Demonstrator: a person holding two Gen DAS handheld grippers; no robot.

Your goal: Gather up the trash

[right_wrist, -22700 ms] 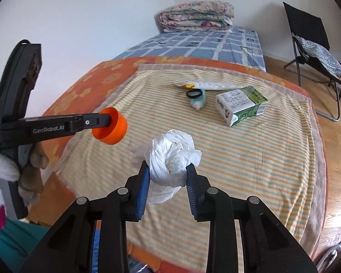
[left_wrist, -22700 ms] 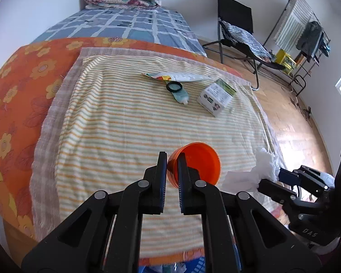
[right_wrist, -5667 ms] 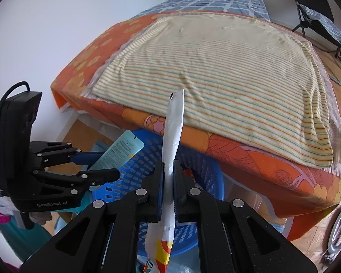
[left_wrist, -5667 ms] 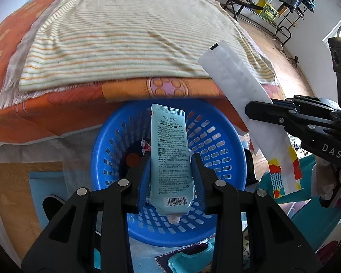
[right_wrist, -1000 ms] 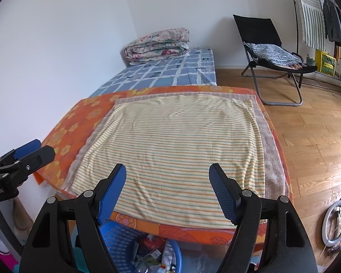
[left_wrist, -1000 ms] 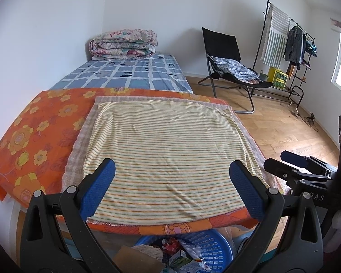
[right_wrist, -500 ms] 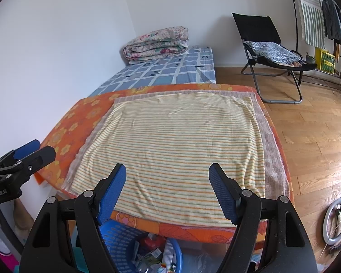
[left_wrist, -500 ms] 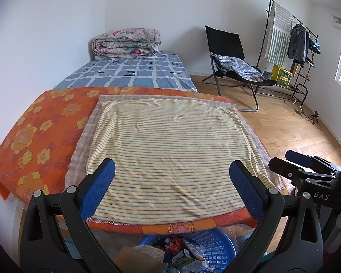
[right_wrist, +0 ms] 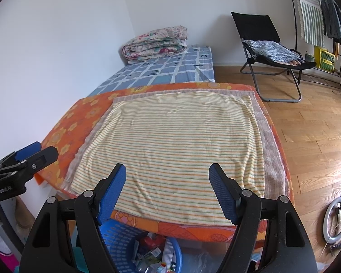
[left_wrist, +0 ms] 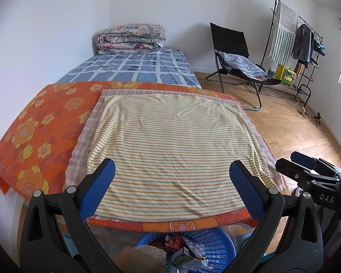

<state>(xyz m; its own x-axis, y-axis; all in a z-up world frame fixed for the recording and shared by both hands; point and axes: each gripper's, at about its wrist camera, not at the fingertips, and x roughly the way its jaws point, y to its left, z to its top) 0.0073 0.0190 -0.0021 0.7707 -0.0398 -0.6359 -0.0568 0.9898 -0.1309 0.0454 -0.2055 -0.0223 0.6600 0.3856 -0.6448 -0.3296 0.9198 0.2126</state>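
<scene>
My left gripper (left_wrist: 170, 166) hangs open and empty over the near edge of the striped cloth (left_wrist: 170, 136) on the orange flowered table. My right gripper (right_wrist: 167, 170) is open and empty too, above the same cloth (right_wrist: 175, 141). Below the table's front edge stands a blue basket (left_wrist: 216, 245) with trash (left_wrist: 181, 252) in it: a small carton, wrappers and white tissue. In the right wrist view the basket (right_wrist: 116, 238) and the trash (right_wrist: 152, 245) show between the fingers. Each gripper appears at the edge of the other's view, the right gripper (left_wrist: 307, 170) and the left gripper (right_wrist: 34, 152).
Beyond the table lies a bed with a blue checked sheet (left_wrist: 134, 68) and a folded quilt (left_wrist: 131, 37). A black folding chair (left_wrist: 236, 54) and a clothes rack (left_wrist: 302, 45) stand on the wooden floor at right. A ring light (right_wrist: 336, 213) lies on the floor.
Earlier the grippers held an orange cup and tissue, then a tube and a wrapper over the basket. Now both are open and empty. Over the last second nothing moved.
</scene>
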